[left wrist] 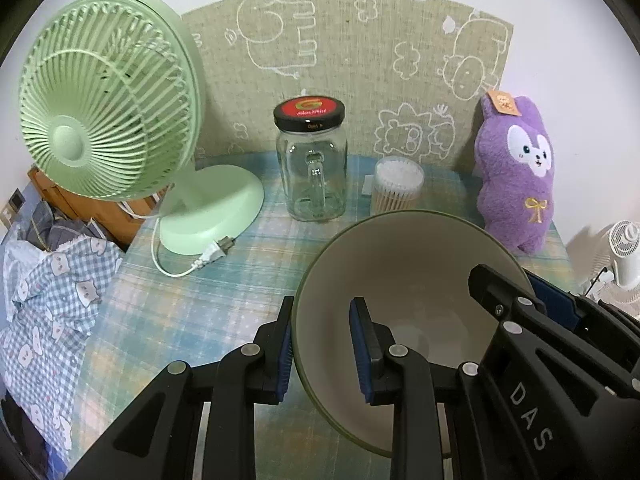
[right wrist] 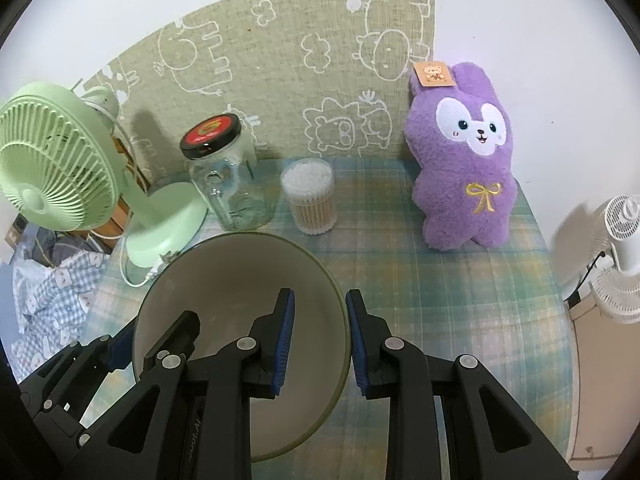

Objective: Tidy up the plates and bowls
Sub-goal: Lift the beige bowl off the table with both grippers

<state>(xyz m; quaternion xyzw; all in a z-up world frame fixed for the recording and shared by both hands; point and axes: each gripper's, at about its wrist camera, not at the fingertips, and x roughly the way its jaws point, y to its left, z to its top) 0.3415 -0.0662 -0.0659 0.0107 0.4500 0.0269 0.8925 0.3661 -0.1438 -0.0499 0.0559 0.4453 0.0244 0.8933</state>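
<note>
Covering the table is a pale blue-green plaid cloth [left wrist: 224,280], seen from both wrist cameras against a white wall onto which an olive fabric panel [left wrist: 352,60] with white cartoon outlines is fixed. A single bowl [left wrist: 404,280], cream inside with a dark green outer wall, is held above the cloth by both tools: its rim at about 9 o'clock is pinched between the blue pads of the left gripper [left wrist: 322,350], and its rim at about 3 o'clock is pinched by the right gripper [right wrist: 318,344], one finger of each lying inside the bowl and one outside. In the left wrist view, a mint-green desk fan [left wrist: 108,96] is seen at 10 o'clock, its white cord and plug [left wrist: 212,254] lying on the cloth. A lidded glass jar [left wrist: 314,160] is placed at 12 o'clock, with a clear tub of cotton swabs [left wrist: 398,186] just beside it. A purple plush rabbit [left wrist: 516,172] is leaned against the wall at 2 o'clock. Checked bedding [left wrist: 52,292] is seen past the table edge at 8 o'clock, and a white fan [right wrist: 618,256] at 3 o'clock in the right wrist view.
</note>
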